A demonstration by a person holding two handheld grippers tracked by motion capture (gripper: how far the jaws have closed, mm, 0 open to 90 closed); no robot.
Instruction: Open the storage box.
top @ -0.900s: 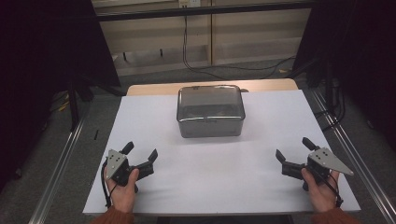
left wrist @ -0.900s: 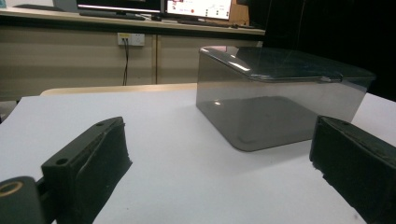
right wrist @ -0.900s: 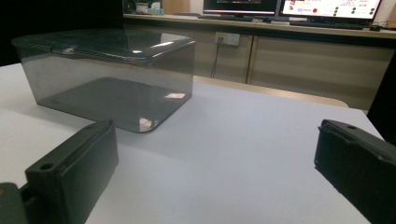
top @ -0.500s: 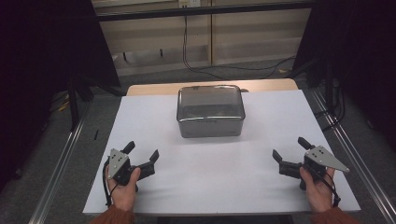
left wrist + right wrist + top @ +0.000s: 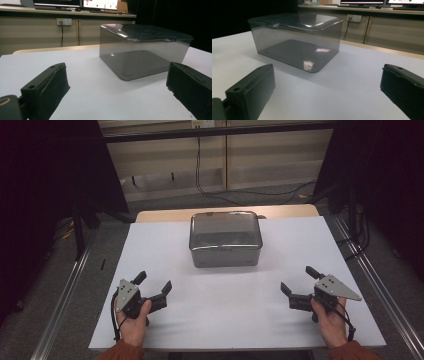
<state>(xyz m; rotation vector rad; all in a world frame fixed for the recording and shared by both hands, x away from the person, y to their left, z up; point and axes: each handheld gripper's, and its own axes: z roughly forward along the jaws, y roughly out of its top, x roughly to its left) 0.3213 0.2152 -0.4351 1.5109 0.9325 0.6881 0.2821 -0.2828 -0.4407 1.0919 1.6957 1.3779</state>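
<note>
A smoky, see-through lidded box (image 5: 225, 238) is seen standing closed toward the far middle of the white table (image 5: 150, 245). Well apart from it, at the near edge, the left gripper (image 5: 154, 290) and right gripper (image 5: 300, 281) are held with jaws spread wide and empty, both aimed at the box.

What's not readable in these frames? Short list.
- Box contents: in the high view the glare on the smoky lid masks the inside; both gripper views show just a dark floor.
- Lid catch: too small in every view to tell if latched.
- Monitors: cut off by the top edge of the left gripper view, text too small.
- Left gripper and right gripper: fingers cut off by the frame edges in their own views.
</note>
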